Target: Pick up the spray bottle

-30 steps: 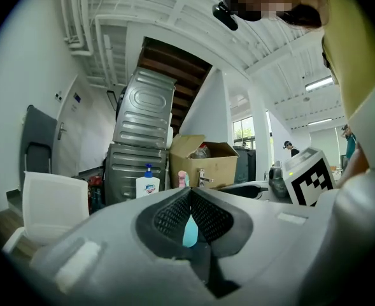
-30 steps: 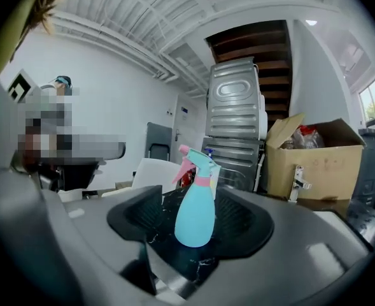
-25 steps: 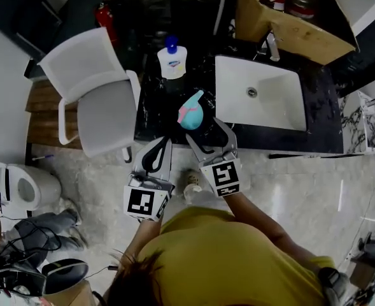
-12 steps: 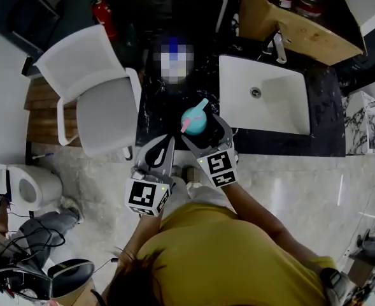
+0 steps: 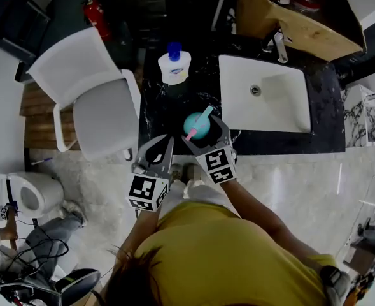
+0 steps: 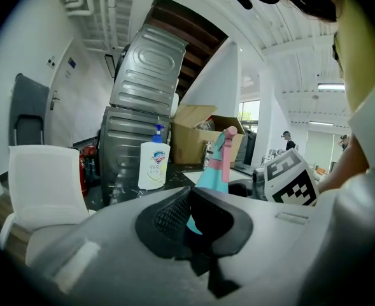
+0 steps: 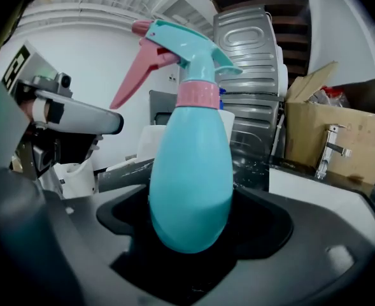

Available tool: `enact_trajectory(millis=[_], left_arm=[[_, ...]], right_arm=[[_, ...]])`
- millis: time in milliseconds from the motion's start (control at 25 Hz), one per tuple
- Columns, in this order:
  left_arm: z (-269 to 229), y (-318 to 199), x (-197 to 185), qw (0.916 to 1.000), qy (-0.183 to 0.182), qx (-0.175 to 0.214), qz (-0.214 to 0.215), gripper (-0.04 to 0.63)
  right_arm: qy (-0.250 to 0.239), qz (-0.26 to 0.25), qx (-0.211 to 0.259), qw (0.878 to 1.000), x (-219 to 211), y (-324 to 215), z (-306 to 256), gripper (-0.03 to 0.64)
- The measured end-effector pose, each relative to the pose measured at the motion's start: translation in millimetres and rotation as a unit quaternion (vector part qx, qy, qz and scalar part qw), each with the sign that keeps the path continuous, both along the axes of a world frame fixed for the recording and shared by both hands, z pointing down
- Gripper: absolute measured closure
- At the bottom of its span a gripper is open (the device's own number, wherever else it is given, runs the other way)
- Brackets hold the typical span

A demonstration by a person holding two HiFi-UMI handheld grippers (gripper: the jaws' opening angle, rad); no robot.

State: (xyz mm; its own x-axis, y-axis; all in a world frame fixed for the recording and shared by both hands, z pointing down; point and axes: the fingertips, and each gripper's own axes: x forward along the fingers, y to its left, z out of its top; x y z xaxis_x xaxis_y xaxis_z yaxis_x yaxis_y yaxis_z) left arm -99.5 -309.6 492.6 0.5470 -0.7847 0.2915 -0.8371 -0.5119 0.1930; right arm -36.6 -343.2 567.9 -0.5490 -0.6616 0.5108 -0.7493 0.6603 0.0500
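A black marble bench (image 5: 154, 110) runs along the wall, with a white sink (image 5: 273, 110) set into its right part and a chrome tap (image 5: 278, 45) behind it; a cardboard box (image 5: 292, 21) stands past the tap; a white chair (image 5: 98, 107) stands at the bench's left end. A white pump bottle of soap (image 5: 174, 65) with a blue top stands far back on the bench. The teal spray bottle (image 5: 195, 125), with pink collar and pink trigger, stands upright on the bench near its front edge, just left of the sink, well apart from the soap. The right tool (image 5: 205, 131) reaches over the front edge with its jaws spread wide; the spray bottle's body sits between them, with a dark gap on each side, so the pads do not press on it. The left tool (image 5: 166, 140) hangs just left of the bottle at the bench's front edge; its jaws are closed together with nothing between them.
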Motion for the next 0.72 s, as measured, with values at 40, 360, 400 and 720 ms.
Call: enact_trajectory(millis=[40,360,400,720], left_arm=[[1,-1,0,1.0,0.001,0.0,0.002,0.592],[2,-3,2,0.9998,0.001,0.001,0.021,0.592],[2,-3,3,0.9997,0.001,0.002,0.023,0.592],[-11,-9,4,0.9994,0.003,0.023,0.024,0.592]], right_arm=[[0.0,0.002,-0.001,1.0,-1,-1,2,0.21],[-0.003,0.012,0.009,1.0,-1,-8,4,0.225],[-0.004,0.014,0.009,1.0,0,-8,2,0.225],[-0.012,0.035,0.033,0.999,4,-13,-38,0.227]])
